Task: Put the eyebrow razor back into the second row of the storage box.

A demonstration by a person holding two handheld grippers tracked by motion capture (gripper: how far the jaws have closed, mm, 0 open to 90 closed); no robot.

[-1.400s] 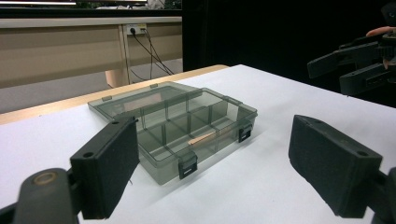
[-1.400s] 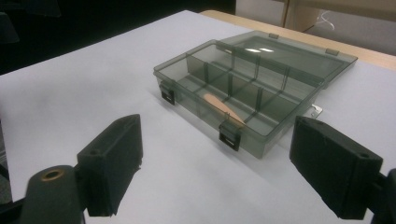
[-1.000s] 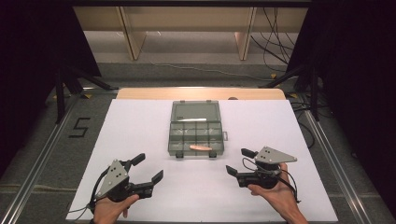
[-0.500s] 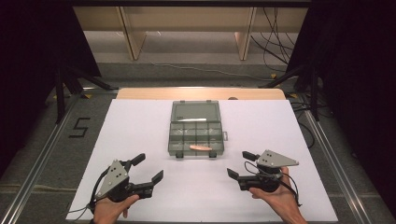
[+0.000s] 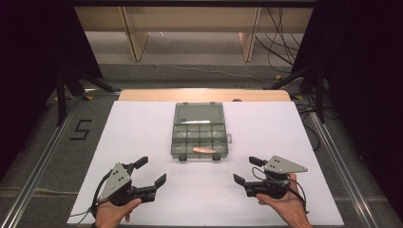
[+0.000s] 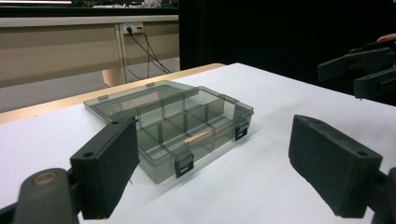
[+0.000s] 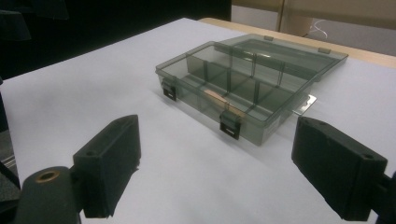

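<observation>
on the white worktop [image 5: 142, 133] lies a grey transparent organizer box [image 5: 199, 132] with its lid folded open to the far side. the box is divided in small compartments. in the front row, in a compartment to the right of the middle as the person sees it, there is one small wooden-coloured stick [image 5: 204, 150], lying flat along the front wall. the other compartments look empty, as far as i can see. two dark latches hang on the front wall of the box.

the left claw [image 5: 151, 172] rests low at the near left part of the worktop, and its jaws stand wide apart with nothing between them. the right claw [image 5: 248, 170] is at the near right, also wide and empty. both are well apart from the box and both point toward it. in the left claw's own view the box is seen between the two black jaws.

i judge that the work is at its beginning: the approach to the box is not yet made. the next move probably calls for one claw to go forward and down to the front row. the stick is thin and lies close to the wall, so the jaws must narrow and come from above with care.
</observation>
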